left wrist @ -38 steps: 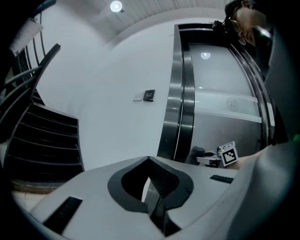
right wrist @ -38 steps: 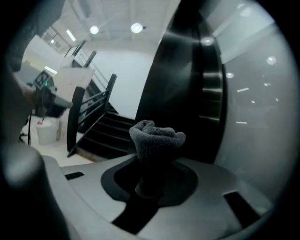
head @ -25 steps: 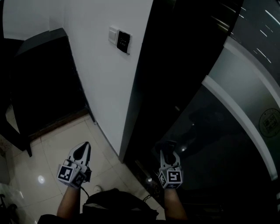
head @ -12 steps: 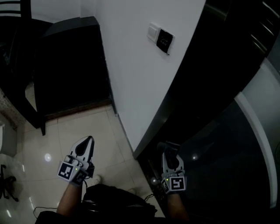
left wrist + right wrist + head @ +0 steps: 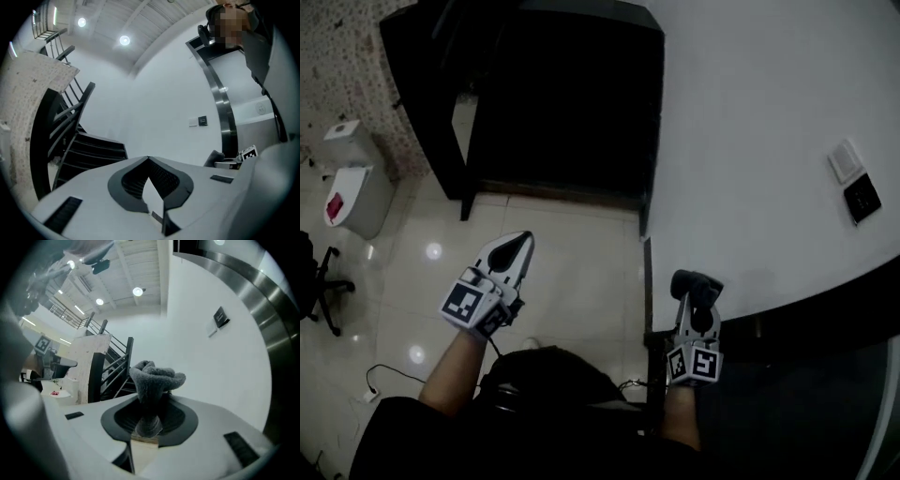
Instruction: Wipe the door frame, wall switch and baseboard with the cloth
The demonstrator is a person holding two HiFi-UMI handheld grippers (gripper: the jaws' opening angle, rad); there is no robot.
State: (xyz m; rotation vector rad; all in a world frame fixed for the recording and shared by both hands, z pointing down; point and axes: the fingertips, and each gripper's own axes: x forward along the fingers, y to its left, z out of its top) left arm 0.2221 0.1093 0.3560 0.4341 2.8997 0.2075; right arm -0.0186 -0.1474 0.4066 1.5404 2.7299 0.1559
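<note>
The right gripper (image 5: 695, 298) is clenched on a grey terry cloth (image 5: 155, 376), which bunches up past its tips. The left gripper (image 5: 516, 248) is closed with nothing between its jaws and hangs over the tiled floor (image 5: 572, 281).

In the head view the cloth sits low, near where the white wall (image 5: 750, 141) meets the dark door frame (image 5: 806, 319) and the baseboard strip (image 5: 647, 281); whether it touches any of them cannot be told. The wall switch (image 5: 844, 161), a white plate beside a black one, is well up the wall from the cloth.

This looks like an approach step, with no wiping stroke begun (the cloth shows no flattening against a surface). The next move calls for pressing the cloth onto the frame or the baseboard, or raising it to the switch.

Against the earlier head views, the view has swung: the switch now lies at the right edge, and the dark staircase (image 5: 93, 150) fills the top. The cloth is gripped as before.
</note>
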